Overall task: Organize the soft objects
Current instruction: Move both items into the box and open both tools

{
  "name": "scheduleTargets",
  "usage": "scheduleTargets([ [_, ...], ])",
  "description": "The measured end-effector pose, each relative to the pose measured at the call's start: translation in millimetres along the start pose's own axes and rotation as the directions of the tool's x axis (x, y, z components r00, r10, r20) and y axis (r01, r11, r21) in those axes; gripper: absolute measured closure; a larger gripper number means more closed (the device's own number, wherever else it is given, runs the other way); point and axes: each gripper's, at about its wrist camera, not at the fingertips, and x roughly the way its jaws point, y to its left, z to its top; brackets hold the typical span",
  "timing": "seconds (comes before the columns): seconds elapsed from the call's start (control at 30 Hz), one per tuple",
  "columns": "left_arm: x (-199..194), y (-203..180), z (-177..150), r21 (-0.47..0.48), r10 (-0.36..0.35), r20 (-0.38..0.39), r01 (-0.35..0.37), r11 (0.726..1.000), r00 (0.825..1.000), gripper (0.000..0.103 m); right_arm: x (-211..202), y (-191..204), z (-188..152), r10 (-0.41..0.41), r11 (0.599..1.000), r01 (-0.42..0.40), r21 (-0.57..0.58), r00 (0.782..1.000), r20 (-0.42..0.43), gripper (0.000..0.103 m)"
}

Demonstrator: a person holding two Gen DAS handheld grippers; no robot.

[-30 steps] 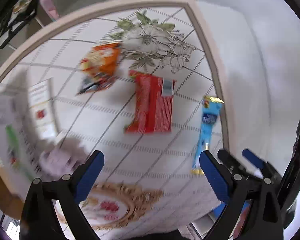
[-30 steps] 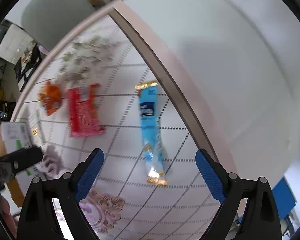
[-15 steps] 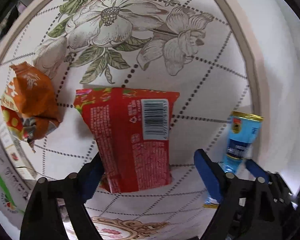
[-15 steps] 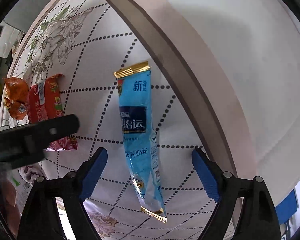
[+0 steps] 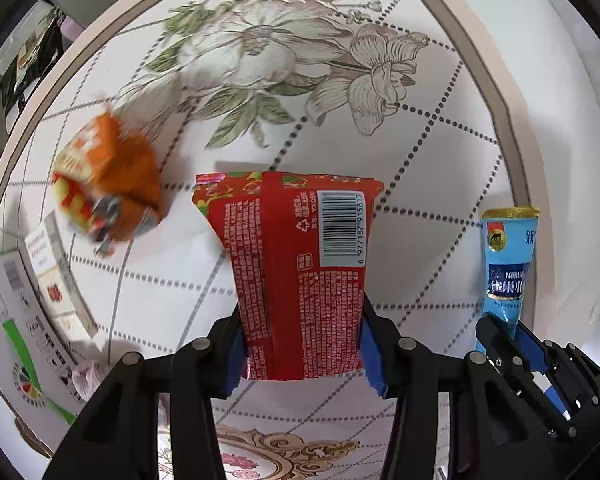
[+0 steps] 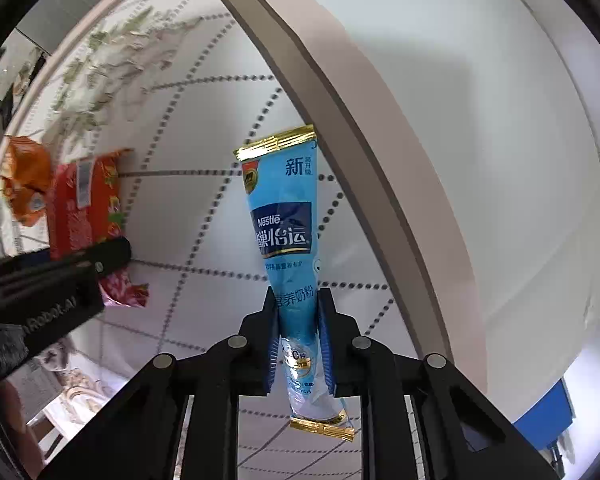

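Note:
My left gripper (image 5: 300,344) is shut on the near end of a red snack packet (image 5: 296,264) with a barcode, lying on the floral tabletop. My right gripper (image 6: 300,344) is shut on the lower part of a long blue Nestle sachet (image 6: 284,220) with gold ends. In the left wrist view the blue sachet (image 5: 508,264) and the right gripper (image 5: 516,344) show at the right. In the right wrist view the red packet (image 6: 84,204) and the black left gripper body (image 6: 52,280) show at the left.
A crumpled orange snack bag (image 5: 108,188) lies left of the red packet, also in the right wrist view (image 6: 26,176). White printed boxes (image 5: 48,276) stand at the left. The table's beige edge (image 6: 360,128) runs on the right, with white floor beyond.
Both grippers have moved forward and down and closed: the left onto the red packet, the right onto the blue sachet. A second ago both were open above the table.

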Motion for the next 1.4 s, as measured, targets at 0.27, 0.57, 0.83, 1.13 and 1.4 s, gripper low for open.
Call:
scheduleTargets([
  [0.27,-72,41,-80,-0.039,-0.138,0.142,0.145,0.989,0.98,0.058,-76,36,-33,0.127,0.99,-0.122,-0.064,0.989,0.078,0.086],
  [0.57,-167,141,-161,-0.098,-0.164,0.327,0.205,0.974,0.931,0.058,-161,138,-91,0.286,0.938,-0.245,-0.247,0.947,0.145,0.086],
  [0.83,-198,284,-231,-0.258,-0.096,0.396,0.211,0.943,0.913,0.058,-193,291,-166,0.369,0.842,-0.296,-0.45,0.926,0.082,0.086],
  [1.13,-140,430,-243,-0.483,-0.069,0.306,0.218,0.848,0.949,0.058,-151,445,-193,0.34,0.796,-0.315,-0.517,0.939,-0.047,0.086],
  [1.4,-87,482,-209,-0.536,-0.11,0.206,0.206,0.819,0.972,0.058,-81,533,-168,0.299,0.806,-0.319,-0.498,0.946,-0.121,0.085],
])
